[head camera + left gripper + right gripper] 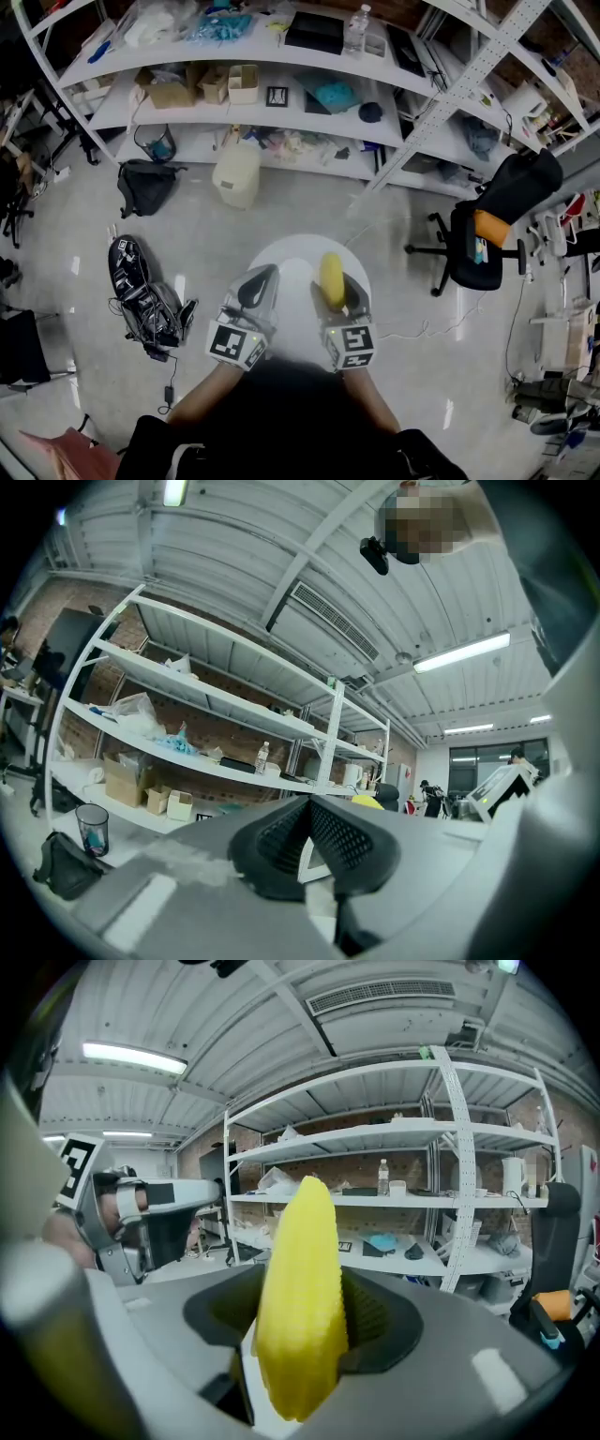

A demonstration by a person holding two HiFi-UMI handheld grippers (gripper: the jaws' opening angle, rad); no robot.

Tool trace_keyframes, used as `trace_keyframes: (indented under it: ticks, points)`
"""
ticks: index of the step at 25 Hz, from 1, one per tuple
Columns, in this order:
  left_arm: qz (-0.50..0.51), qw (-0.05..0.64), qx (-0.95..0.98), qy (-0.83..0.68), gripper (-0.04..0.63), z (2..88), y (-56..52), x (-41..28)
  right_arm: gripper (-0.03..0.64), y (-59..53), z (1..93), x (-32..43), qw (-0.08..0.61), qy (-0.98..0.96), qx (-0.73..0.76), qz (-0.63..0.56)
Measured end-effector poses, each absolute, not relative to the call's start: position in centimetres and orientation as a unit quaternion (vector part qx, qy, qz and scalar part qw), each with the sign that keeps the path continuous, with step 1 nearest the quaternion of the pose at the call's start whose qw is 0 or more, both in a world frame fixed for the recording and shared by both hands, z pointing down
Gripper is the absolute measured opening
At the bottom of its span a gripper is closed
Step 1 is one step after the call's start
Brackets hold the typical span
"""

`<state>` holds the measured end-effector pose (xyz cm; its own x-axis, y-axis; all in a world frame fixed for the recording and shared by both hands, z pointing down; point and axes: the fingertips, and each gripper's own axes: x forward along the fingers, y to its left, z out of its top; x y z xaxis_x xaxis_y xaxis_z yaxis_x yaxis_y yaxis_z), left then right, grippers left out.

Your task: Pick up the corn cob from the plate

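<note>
The yellow corn cob (331, 278) stands up between the jaws of my right gripper (334, 289), which is shut on it. In the right gripper view the corn cob (300, 1307) fills the middle and its tip rises above the right gripper (302, 1330). My left gripper (260, 284) hangs beside it on the left, shut with nothing in it. In the left gripper view the left gripper (307, 841) has its black pads together. Both are held above a white round surface (295, 253); I cannot make out a separate plate on it.
White shelving (281, 122) with boxes and clutter runs along the back. On the floor lie a black backpack (147, 185), a white canister (237, 173) and a black bag with cables (141, 291). A black office chair (487, 230) stands to the right.
</note>
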<state>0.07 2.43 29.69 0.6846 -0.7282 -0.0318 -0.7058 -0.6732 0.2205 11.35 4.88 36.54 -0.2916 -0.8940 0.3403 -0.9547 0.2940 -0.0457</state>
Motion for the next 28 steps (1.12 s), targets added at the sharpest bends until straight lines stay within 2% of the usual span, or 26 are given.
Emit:
trace_keyframes:
  ticks: [13, 28]
  points:
    - [-0.053, 0.094, 0.916, -0.387, 0.002, 29.8, 2.2, 0.7, 0.259, 4.9, 31.7, 13.1, 0.067, -0.788, 0.604, 0.100]
    - [-0.055, 0.093, 0.916, -0.386, 0.002, 29.6, 1.5, 1.0, 0.259, 4.7, 29.7, 14.3, 0.034, -0.784, 0.613, 0.088]
